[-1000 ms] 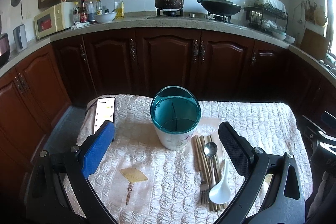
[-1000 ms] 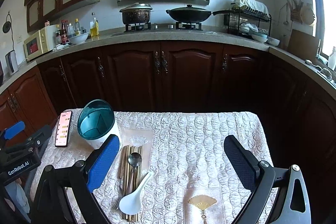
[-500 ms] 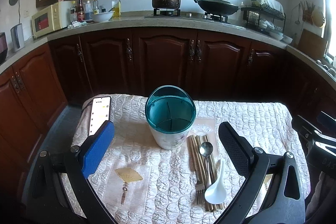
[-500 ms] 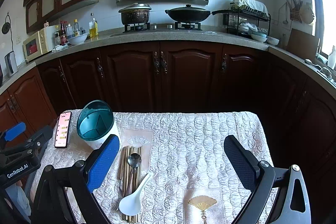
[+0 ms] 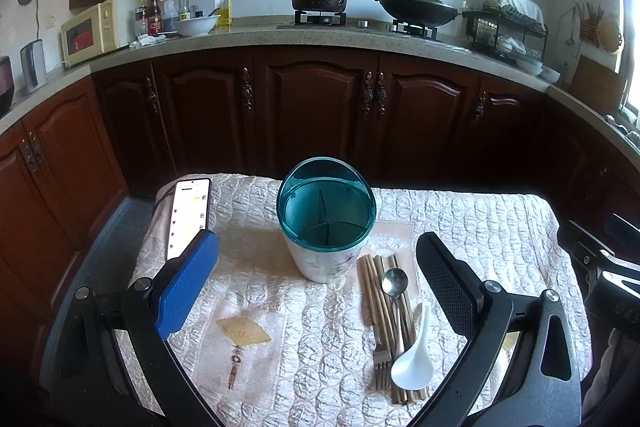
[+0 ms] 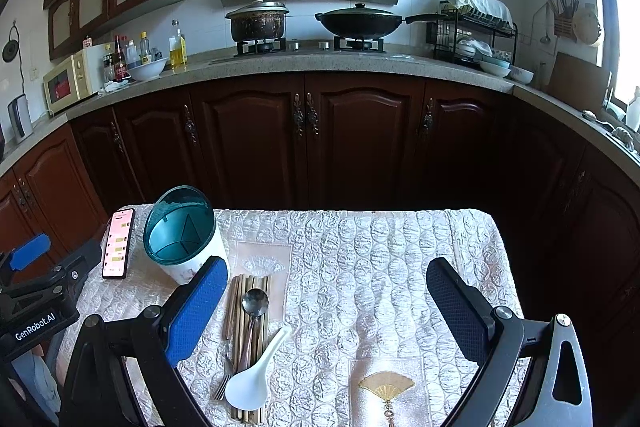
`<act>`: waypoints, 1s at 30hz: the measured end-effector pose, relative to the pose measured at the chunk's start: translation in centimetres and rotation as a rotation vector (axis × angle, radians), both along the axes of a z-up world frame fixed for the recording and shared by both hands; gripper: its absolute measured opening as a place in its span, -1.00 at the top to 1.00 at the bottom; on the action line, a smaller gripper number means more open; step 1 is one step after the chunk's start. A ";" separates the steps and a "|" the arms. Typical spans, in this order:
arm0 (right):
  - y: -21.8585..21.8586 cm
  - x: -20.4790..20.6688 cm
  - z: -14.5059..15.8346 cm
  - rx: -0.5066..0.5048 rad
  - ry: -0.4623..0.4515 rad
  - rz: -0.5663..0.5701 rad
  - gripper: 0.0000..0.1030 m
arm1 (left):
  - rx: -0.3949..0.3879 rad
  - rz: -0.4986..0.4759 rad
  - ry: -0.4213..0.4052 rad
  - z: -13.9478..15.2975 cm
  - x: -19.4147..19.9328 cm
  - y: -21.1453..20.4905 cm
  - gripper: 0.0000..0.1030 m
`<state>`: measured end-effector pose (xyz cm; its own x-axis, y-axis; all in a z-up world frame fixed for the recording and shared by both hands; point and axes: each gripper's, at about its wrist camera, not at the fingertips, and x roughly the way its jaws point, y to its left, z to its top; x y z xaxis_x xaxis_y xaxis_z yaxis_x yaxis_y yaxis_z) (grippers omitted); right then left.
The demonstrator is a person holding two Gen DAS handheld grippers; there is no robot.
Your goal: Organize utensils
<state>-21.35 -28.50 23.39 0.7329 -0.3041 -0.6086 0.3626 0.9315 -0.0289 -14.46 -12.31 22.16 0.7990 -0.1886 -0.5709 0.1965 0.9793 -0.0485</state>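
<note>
Both claws, left gripper (image 5: 318, 281) & right gripper (image 6: 326, 301), spread wide, empty; white ceramic soup spoon (image 6: 256, 375) tops pile beside teal-rimmed divided holder (image 5: 326, 217). Best lift it first.

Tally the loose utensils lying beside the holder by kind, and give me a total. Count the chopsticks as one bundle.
Metal spoon: 1
White soup spoon: 1
Fork: 1
Chopstick bundle: 1 (single sticks too closely packed to count)
Total: 4, all lying right of the teal-rimmed holder, none in it yet.

White lettering "GenRobot.AI" stands on the black left gripper (image 6: 30, 259) body, at the right camera's far left.
</note>
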 end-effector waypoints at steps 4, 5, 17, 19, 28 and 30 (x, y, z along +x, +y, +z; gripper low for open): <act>-0.2 0.0 -0.2 0.005 0.004 0.002 -0.93 | 0.006 -0.002 0.015 -0.4 0.2 -0.2 -0.94; -0.2 0.0 -0.3 0.006 0.005 0.003 -0.93 | 0.007 -0.003 0.016 -0.4 0.3 -0.2 -0.94; -0.3 0.4 -0.6 0.008 0.020 0.006 -0.93 | 0.012 0.001 0.027 -0.9 0.8 -0.3 -0.94; -0.2 0.5 -0.7 0.010 0.022 0.008 -0.93 | 0.013 0.002 0.033 -1.1 0.9 -0.4 -0.94; -0.2 1.0 -1.4 0.013 0.045 0.020 -0.93 | 0.016 0.003 0.052 -1.7 1.4 -0.4 -0.94; -0.2 1.0 -1.6 0.016 0.049 0.020 -0.93 | 0.015 0.005 0.055 -1.9 1.6 -0.4 -0.94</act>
<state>-20.31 -28.68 21.82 0.7078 -0.2802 -0.6484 0.3427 0.9389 -0.0316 -12.91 -12.72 20.29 0.7671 -0.1759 -0.6170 0.1893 0.9809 -0.0443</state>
